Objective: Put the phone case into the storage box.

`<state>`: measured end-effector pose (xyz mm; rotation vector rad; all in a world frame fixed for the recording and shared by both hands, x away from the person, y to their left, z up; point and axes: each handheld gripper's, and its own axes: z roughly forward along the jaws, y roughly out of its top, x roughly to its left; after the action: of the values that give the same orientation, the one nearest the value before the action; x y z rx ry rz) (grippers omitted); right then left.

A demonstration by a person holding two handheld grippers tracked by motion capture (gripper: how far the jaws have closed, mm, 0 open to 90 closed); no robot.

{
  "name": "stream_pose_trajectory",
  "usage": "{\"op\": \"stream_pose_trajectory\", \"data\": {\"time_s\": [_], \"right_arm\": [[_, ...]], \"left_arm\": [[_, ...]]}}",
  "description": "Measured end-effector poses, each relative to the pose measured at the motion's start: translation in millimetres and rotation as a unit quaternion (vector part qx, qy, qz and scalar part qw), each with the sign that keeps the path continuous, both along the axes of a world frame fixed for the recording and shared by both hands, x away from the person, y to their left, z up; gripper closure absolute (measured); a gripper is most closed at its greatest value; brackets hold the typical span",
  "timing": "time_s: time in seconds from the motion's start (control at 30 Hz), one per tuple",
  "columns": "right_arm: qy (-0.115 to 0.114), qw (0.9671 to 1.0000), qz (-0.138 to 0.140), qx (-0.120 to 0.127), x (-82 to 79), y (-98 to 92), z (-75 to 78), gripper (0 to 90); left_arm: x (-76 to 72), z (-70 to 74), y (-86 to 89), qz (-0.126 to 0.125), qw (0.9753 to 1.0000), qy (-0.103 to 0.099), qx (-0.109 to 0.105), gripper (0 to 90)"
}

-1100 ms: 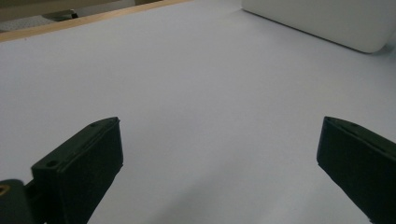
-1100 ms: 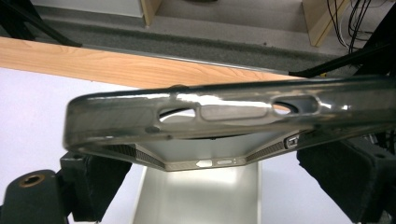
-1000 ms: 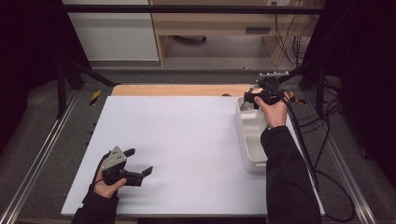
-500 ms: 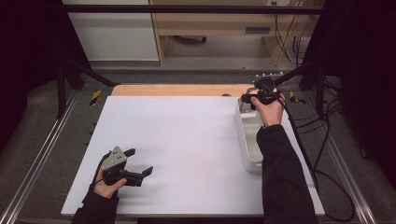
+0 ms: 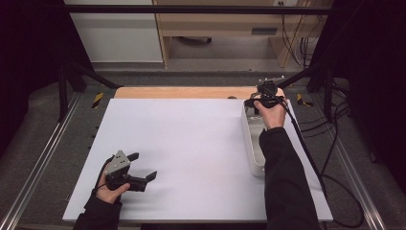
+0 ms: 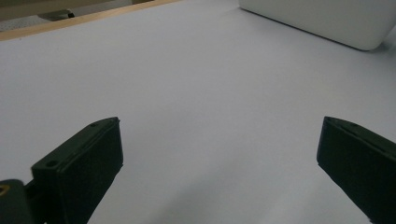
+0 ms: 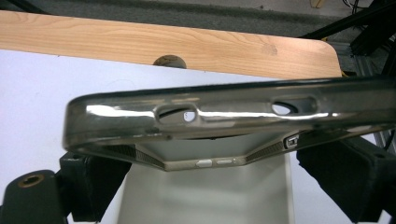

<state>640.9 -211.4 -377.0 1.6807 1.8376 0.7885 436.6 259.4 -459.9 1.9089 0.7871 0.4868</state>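
Note:
My right gripper (image 5: 261, 99) hovers over the far end of a white tray (image 5: 253, 143) at the table's right side. In the right gripper view it (image 7: 219, 177) is shut on a translucent grey phone case (image 7: 210, 116). The case lies crosswise between the jaws, its edge with button cut-outs facing the camera. My left gripper (image 5: 141, 168) rests low over the white table near the front left, open, with nothing between its fingers. The left gripper view has its jaws wide apart (image 6: 219, 163) and the tray's corner (image 6: 322, 18) far off.
A wooden strip (image 5: 191, 92) runs along the table's far edge, with a small round knob (image 7: 169, 61) on it. Cables (image 5: 330, 158) trail off the right side. Metal rails (image 5: 43, 158) flank the table. The white table surface (image 5: 191, 143) lies between the hands.
My right gripper has drifted slightly to the left over the tray's far end, still holding the case. The left gripper has stayed put.

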Motion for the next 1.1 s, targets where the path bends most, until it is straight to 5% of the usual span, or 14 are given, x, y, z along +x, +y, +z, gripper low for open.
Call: {"op": "stream_pose_trajectory", "data": {"time_s": [0.57, 1.1], "right_arm": [[0.009, 0.9999, -0.010, 0.003, 9.5, -0.6, -9.9, 11.3], [-0.009, 0.9999, -0.003, -0.005, 11.1, 1.5, -12.8, 5.9]], "left_arm": [[0.5, -0.5, -0.3, -0.002, 1.0000, 0.001, 0.000, 0.0], [0.6, -0.8, -0.5, -0.003, 1.0000, 0.001, 0.000, 0.0]]}}
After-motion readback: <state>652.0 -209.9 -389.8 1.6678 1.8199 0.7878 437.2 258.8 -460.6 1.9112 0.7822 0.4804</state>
